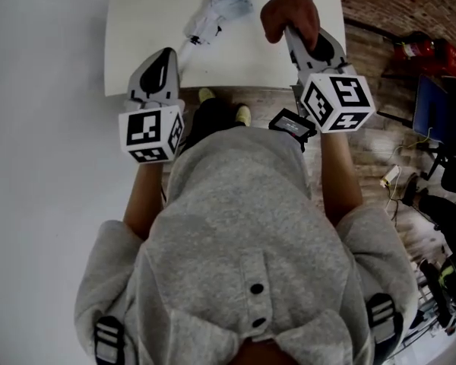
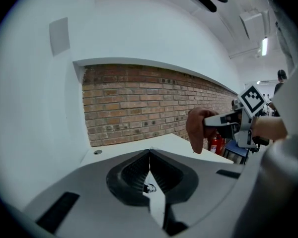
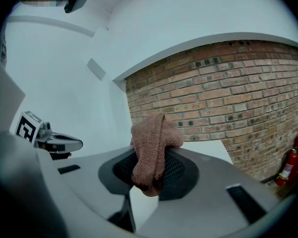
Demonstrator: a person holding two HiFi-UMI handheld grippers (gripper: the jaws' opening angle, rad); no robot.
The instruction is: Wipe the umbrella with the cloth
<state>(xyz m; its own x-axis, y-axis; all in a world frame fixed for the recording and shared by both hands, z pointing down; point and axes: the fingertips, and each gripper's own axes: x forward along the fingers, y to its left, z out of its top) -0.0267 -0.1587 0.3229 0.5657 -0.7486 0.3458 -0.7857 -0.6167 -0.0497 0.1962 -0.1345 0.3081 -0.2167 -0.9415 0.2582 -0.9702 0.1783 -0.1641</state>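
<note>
Grey hoodie nearest; right tool grasps the cloth, left tool clenched empty, umbrella on table.

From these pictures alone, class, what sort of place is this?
Probably an indoor lab or workshop: a bare brick wall, a red fire extinguisher by it, and cables and gear strewn beside a plain white table.

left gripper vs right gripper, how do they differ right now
The right gripper has its jaws shut on a brown cloth; the left gripper is shut on nothing. The right gripper reaches farther over the white table than the left gripper. Both carry a marker cube.
</note>
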